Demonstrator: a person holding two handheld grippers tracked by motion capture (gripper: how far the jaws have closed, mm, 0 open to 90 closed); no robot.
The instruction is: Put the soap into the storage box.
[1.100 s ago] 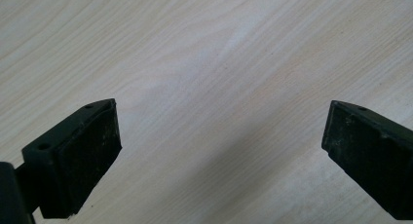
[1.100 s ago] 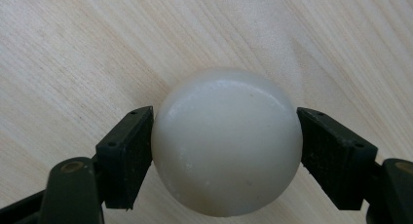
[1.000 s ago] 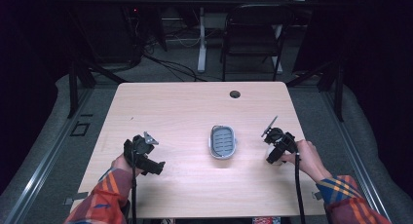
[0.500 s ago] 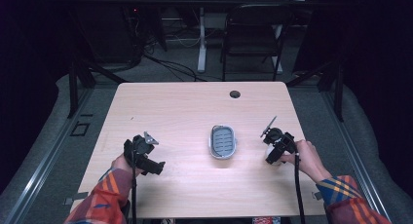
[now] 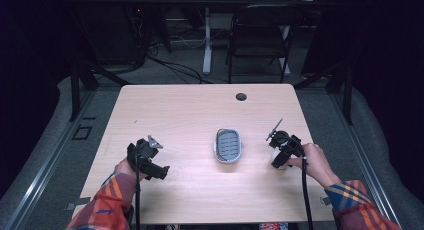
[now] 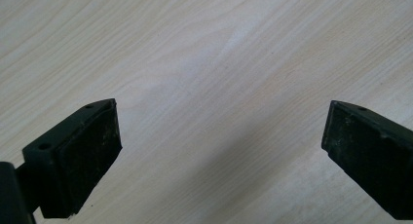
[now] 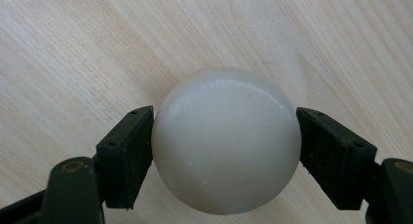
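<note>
A smooth white ball (image 7: 225, 141) is clamped between the two black jaws of my right gripper (image 7: 225, 151), just above the light wooden table (image 5: 190, 115). In the high view that right gripper (image 5: 281, 152) is at the table's right side, with a bit of the white ball (image 5: 276, 157) showing under it. A small grey-rimmed oval dish (image 5: 228, 145) with a ribbed bottom lies at the table's middle, left of the ball. My left gripper (image 5: 149, 160) hovers at the near left. Its jaws stand wide apart over bare wood in the left gripper view (image 6: 221, 131).
A dark round cable hole (image 5: 241, 96) sits near the table's far edge. A black folding chair (image 5: 260, 35) and a white desk leg (image 5: 206, 40) stand on the floor beyond the table. Cables trail from both grippers toward the near edge.
</note>
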